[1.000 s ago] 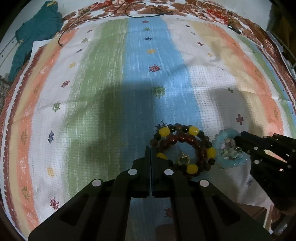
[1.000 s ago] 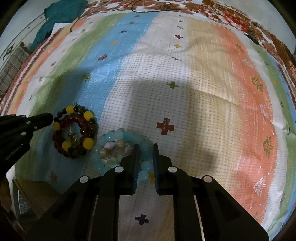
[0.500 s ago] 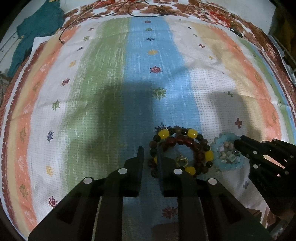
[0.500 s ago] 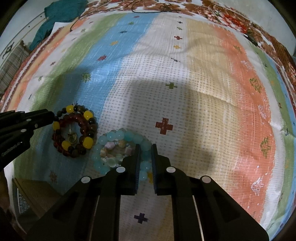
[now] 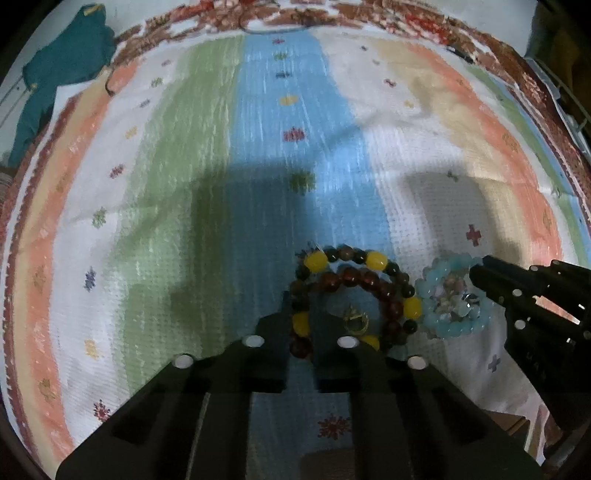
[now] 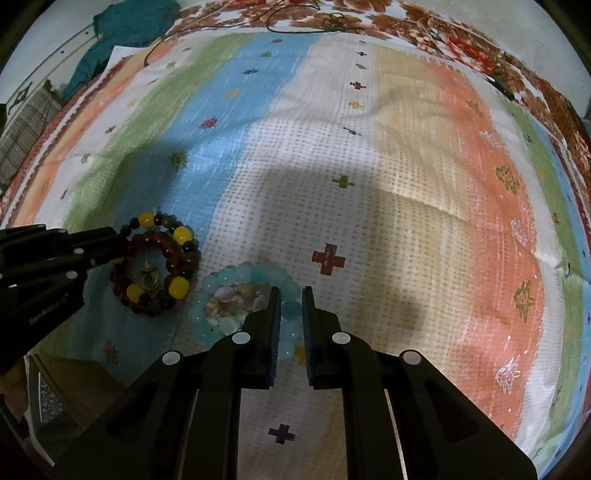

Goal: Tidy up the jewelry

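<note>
A bracelet of dark red, brown and yellow beads (image 5: pixel 369 277) (image 6: pixel 177 258) lies on the striped cloth (image 5: pixel 184 184), with a small gold charm (image 5: pixel 354 321) inside its ring. My left gripper (image 5: pixel 301 314) (image 6: pixel 114 240) straddles its near-left beads; the jaws are closing and the beads fill the narrow gap. Touching its right side lies a pale blue bead bracelet (image 5: pixel 443 325) (image 6: pixel 236 275) with mixed pastel stones in the middle. My right gripper (image 6: pixel 290 306) (image 5: pixel 476 273) is shut on one blue bead at that bracelet's right rim.
A teal garment (image 5: pixel 62 62) (image 6: pixel 129 26) lies at the cloth's far left corner. A dark cord (image 6: pixel 295 22) runs along the floral far border. A brown box corner (image 6: pixel 74 376) sits below the cloth's near edge, and plaid fabric (image 6: pixel 22 125) lies off to the left.
My left jaws went from fully shut beside the dark bracelet to parted, and now hold its near-left beads between them. The right gripper stays on the blue bracelet, its gap slightly narrower.
</note>
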